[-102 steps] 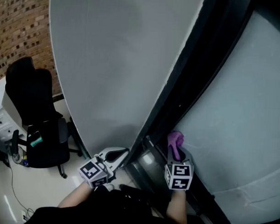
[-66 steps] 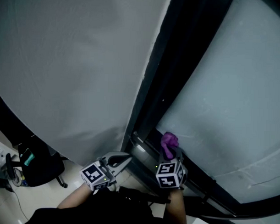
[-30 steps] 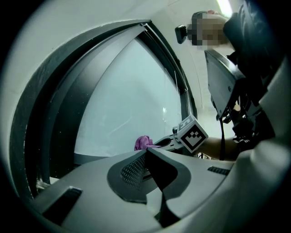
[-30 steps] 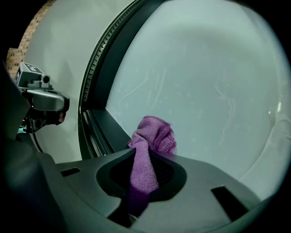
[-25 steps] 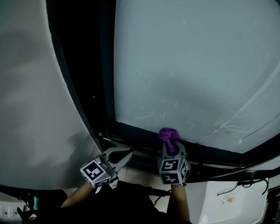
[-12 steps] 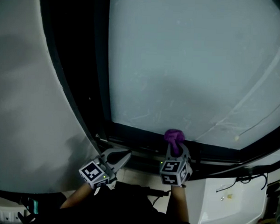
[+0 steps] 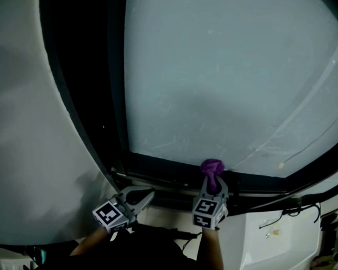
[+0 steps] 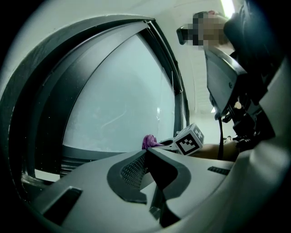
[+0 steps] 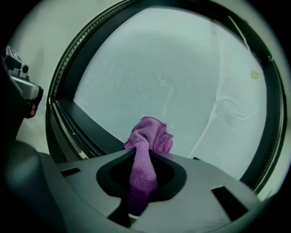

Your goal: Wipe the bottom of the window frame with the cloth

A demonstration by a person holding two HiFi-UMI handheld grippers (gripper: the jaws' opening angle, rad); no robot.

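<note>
R tongs (image 9: 142,160): pinching bunched purple fabric cloth (image 9: 148,135); cloth's free end ahead of tips, at dark metal bottom window frame (image 7: 157,163).
L tongs (image 8: 148,157): pressed together, empty, left of R tongs.

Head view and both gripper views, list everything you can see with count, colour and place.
window glass: one, pale grey-blue, centre
window frame: one, black, around the glass, bottom rail ahead of both tools
wall: one, light grey, left
cloth: one, purple, at the bottom rail, in the right tool
white surface: one, lower right
cable: black, count unclear, lower right
left tool: one, grey, shut, empty, lower left
right tool: one, grey, shut on the cloth
arms: two, bottom edge
</note>
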